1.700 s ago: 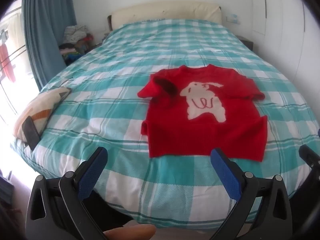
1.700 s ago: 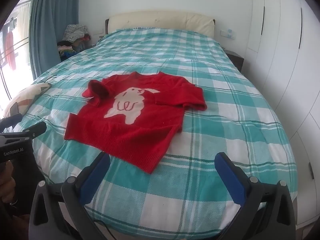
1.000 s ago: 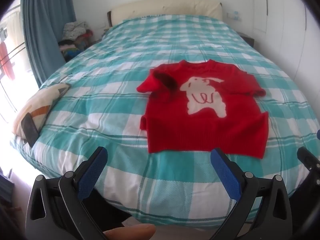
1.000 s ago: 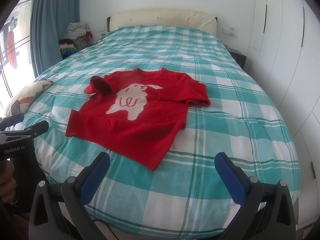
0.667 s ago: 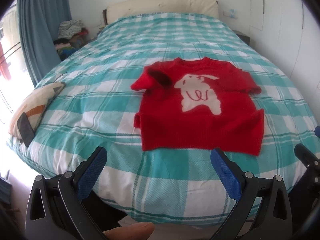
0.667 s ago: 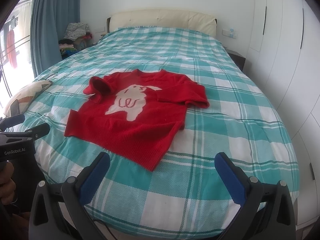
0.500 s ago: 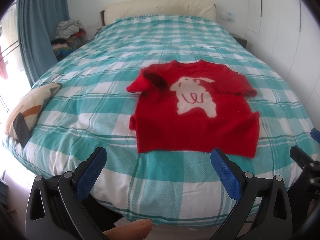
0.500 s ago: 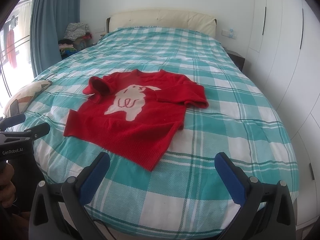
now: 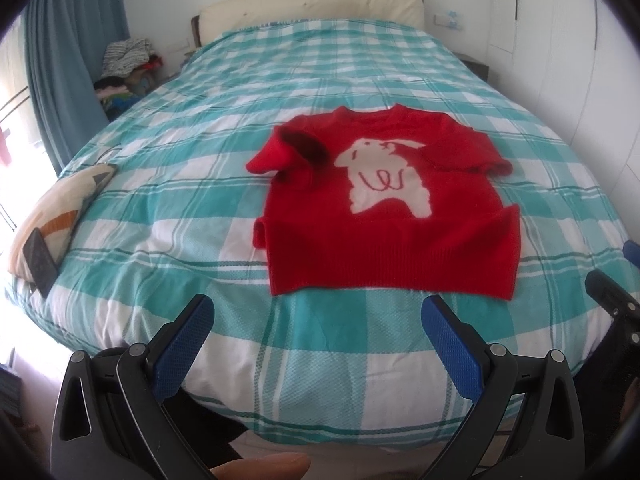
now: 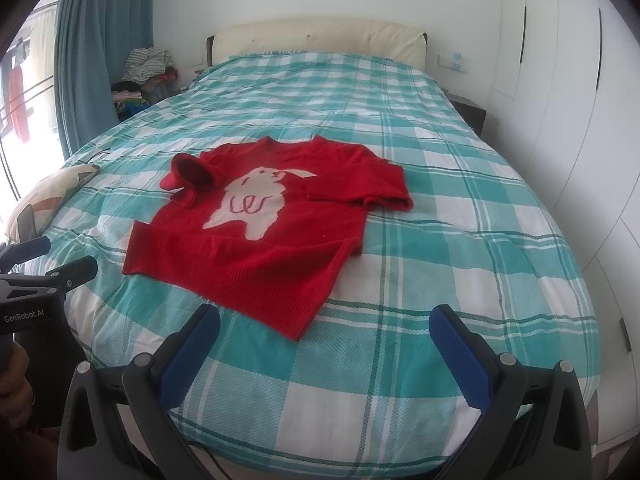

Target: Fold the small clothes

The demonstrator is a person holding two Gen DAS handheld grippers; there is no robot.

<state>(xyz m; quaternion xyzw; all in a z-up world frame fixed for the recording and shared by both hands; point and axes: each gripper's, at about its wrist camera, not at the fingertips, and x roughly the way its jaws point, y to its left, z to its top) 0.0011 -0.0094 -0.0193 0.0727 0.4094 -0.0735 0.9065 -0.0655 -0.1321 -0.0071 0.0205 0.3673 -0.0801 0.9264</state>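
Observation:
A small red sweater (image 9: 384, 208) with a white animal figure lies face up on the teal checked bed (image 9: 200, 184); it also shows in the right wrist view (image 10: 272, 224). Its left sleeve is bunched up near the shoulder and its right sleeve lies folded across the chest edge. My left gripper (image 9: 316, 320) is open and empty, held off the foot of the bed, short of the sweater's hem. My right gripper (image 10: 324, 328) is open and empty, near the hem's right corner.
A cream pillow (image 9: 60, 208) with a dark phone (image 9: 38, 264) on it lies at the bed's left edge. A pile of clothes (image 10: 144, 76) stands by the blue curtain (image 10: 92, 40). White wardrobe doors (image 10: 560, 100) line the right side. A headboard (image 10: 316, 36) is at the far end.
Both grippers stay open. The left wrist view has drifted a little, so the sweater sits slightly lower and more to the left than before. The sweater has not moved on the bed.

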